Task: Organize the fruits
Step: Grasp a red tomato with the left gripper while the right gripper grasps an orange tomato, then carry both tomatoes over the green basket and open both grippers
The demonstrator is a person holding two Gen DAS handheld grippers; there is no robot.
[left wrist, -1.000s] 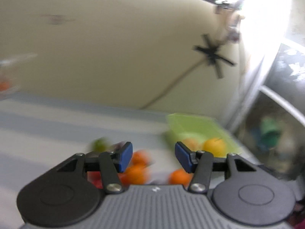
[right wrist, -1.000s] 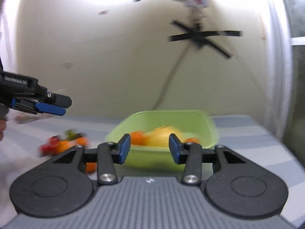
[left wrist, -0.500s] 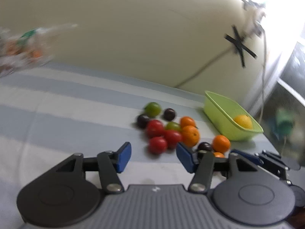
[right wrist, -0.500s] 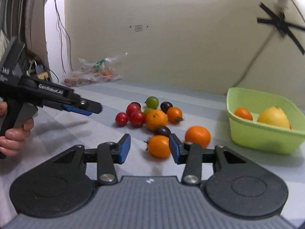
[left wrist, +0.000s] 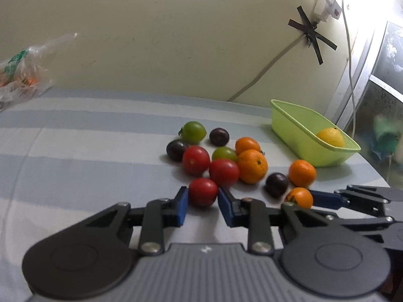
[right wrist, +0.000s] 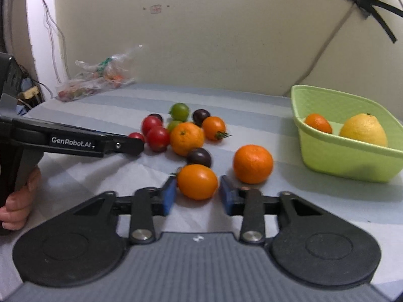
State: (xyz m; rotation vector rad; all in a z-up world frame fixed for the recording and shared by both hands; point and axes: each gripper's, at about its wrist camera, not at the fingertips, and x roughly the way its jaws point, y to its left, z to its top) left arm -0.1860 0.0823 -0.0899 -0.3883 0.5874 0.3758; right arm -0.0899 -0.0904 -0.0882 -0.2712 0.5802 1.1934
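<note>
Red, green, orange and dark fruits lie clustered on the striped cloth. My left gripper (left wrist: 203, 207) is shut on the nearest red tomato (left wrist: 202, 195), which rests on the cloth; the right wrist view shows the same tomato (right wrist: 136, 136) at that gripper's tip. My right gripper (right wrist: 197, 197) straddles an orange tomato (right wrist: 197, 181), its jaws closing with a sliver of gap still at the right pad. A mandarin (right wrist: 253, 163) sits just beyond, on the right. The green basket (right wrist: 347, 158) holds a lemon (right wrist: 362, 129) and a small orange (right wrist: 318, 123).
A clear plastic bag (right wrist: 95, 80) of produce lies at the far left by the wall. A person's hand (right wrist: 17, 201) grips the left tool's handle. A taped cable (left wrist: 264, 75) runs down the wall behind the basket. The table's right edge is just past the basket.
Both grippers swung down from facing the wall and basket to the fruit pile. The left jaws shut on the red tomato. The right jaws narrowed around the orange tomato.
</note>
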